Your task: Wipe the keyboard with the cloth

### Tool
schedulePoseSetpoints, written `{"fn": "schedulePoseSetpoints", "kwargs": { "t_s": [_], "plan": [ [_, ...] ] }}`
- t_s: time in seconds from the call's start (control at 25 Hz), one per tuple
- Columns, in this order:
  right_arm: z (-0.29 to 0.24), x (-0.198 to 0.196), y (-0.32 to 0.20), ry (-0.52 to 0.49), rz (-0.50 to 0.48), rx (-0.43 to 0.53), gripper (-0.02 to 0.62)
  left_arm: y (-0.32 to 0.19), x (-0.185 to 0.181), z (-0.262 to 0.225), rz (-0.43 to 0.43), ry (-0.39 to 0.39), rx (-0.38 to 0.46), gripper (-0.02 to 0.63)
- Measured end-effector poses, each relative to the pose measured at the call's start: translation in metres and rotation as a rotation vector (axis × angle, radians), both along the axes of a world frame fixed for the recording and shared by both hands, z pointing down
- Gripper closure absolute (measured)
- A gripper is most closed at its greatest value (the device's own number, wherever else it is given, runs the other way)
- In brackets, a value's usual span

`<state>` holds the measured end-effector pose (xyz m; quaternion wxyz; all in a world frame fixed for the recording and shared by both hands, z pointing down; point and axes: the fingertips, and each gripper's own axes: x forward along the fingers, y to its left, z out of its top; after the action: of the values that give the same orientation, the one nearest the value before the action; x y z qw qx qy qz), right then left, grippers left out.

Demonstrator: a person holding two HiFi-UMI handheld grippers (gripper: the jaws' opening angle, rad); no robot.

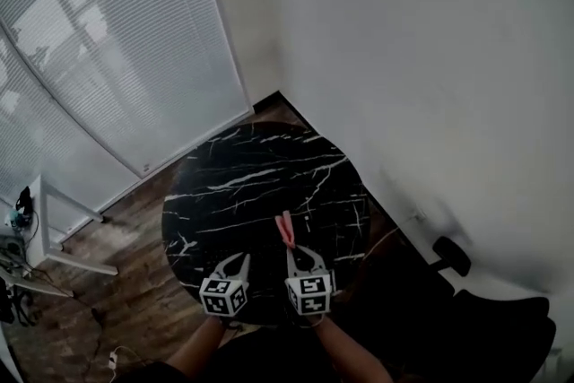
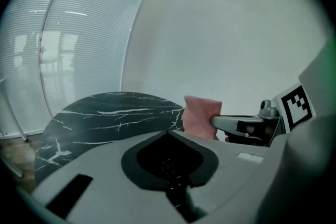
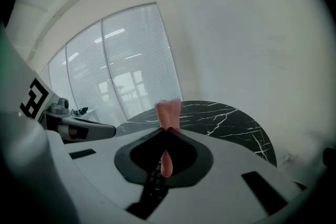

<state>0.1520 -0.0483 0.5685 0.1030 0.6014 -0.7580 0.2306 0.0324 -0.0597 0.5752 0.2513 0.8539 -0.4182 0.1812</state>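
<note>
Part of the small pink textured cloth [image 1: 285, 230] is pinched out of sight inside the right gripper [image 1: 291, 248], whose jaws are clamped on it. Only a narrow folded strip sticks out past the tips, over the near part of the round black white-veined marble table [image 1: 233, 184]. The left gripper [image 1: 240, 257], over the table's near edge, has its jaws together with nothing between them. Black-and-white square markers are the only print on either gripper.

The table [image 1: 224, 193] is smooth black marble, white-veined. The cloth [image 3: 168, 113] is pink waffle-weave fabric. The floor [image 1: 134, 220] is dark wood planks.
</note>
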Motion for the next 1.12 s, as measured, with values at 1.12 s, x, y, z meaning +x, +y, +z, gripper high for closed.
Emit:
{"fn": "schedulePoseSetpoints", "kwargs": {
  "t_s": [1.12],
  "plan": [
    [-0.154,-0.098,0.194,0.192,0.097,0.301,0.592,0.164,-0.098,-0.146,0.050,0.148,0.379,0.606]
  ]
}}
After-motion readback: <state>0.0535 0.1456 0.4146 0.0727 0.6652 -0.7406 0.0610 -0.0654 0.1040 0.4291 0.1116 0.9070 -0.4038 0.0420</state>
